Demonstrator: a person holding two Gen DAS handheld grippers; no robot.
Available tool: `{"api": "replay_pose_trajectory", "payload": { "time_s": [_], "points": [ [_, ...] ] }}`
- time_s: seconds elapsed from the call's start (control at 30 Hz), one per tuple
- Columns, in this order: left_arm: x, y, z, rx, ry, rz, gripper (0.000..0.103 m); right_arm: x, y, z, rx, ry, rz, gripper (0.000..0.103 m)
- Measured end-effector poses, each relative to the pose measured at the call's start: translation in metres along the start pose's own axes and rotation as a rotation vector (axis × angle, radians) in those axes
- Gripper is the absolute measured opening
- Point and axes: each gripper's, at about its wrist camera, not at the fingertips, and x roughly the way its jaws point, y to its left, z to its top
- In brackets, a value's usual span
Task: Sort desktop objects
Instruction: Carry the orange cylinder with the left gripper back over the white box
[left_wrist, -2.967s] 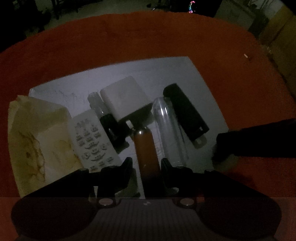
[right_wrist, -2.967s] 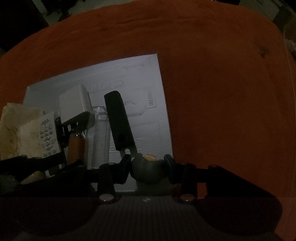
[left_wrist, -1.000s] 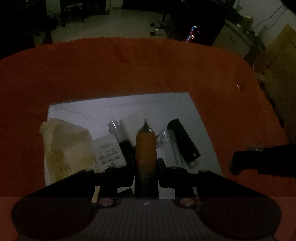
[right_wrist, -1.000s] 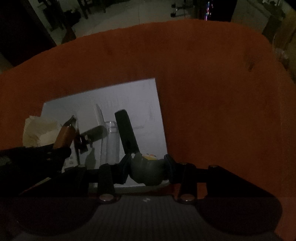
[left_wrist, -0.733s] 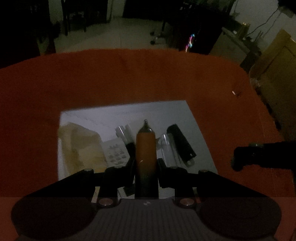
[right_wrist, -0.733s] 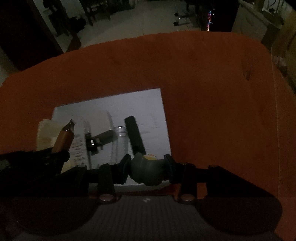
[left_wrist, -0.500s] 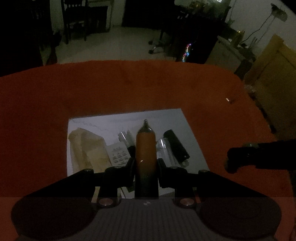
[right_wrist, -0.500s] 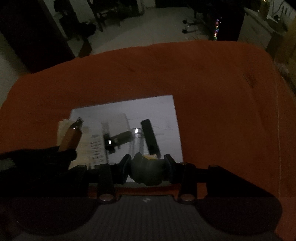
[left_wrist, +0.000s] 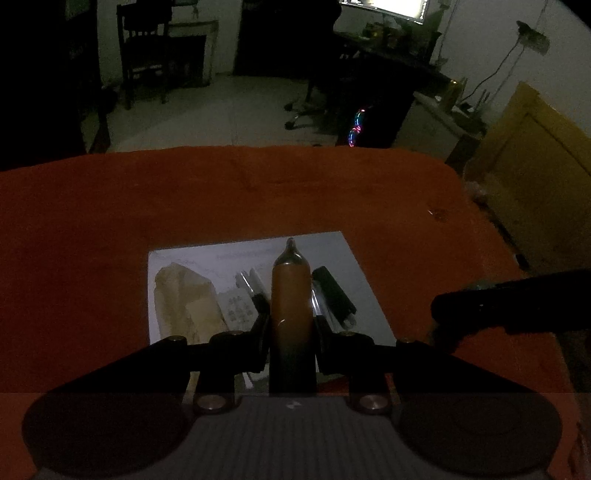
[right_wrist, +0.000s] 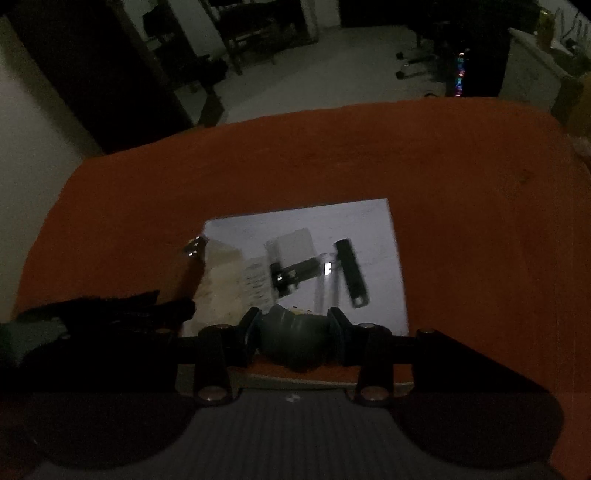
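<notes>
Both grippers have risen well clear of the white sheet (left_wrist: 351, 254) over the last three seconds, each carrying something off it. The left gripper (left_wrist: 291, 325) is clenched on the brown tube (left_wrist: 290, 295), lifted from its slot beside the clear tube; the right gripper (right_wrist: 295, 328) grasps the grey-green ball (right_wrist: 295, 343). The remote (left_wrist: 236, 314), black bar (left_wrist: 334, 291) and crumpled paper (left_wrist: 184, 302) remain on the sheet. Two items look mid-transfer; their destination is not in view.

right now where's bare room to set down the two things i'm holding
Bare: the far strip of the white sheet beyond the charger, and red cloth right of it. Crowded: the sheet's near half, from paper bag to black stick.
</notes>
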Motion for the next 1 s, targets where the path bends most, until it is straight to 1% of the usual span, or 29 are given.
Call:
{"api": "replay_pose_trajectory", "payload": {
  "time_s": [0.33, 0.5, 0.73, 1.0],
  "points": [
    [-0.024, 0.01, -0.018, -0.011, -0.005, -0.009, 0.021, -0.04, 0.027, -0.013, -0.048, -0.016, 0.016, 0.042],
    [-0.035, 0.016, -0.029, -0.018, -0.008, -0.006, 0.021, -0.056, 0.034, -0.027, -0.061, -0.014, 0.019, 0.042],
    [-0.038, 0.019, -0.051, -0.021, 0.018, -0.018, 0.021, -0.053, 0.038, -0.047, -0.082, 0.031, 0.026, 0.042],
    [-0.037, 0.02, -0.062, -0.023, 0.03, -0.02, 0.021, -0.053, 0.042, -0.061, -0.097, 0.056, 0.035, 0.042]
  ]
}}
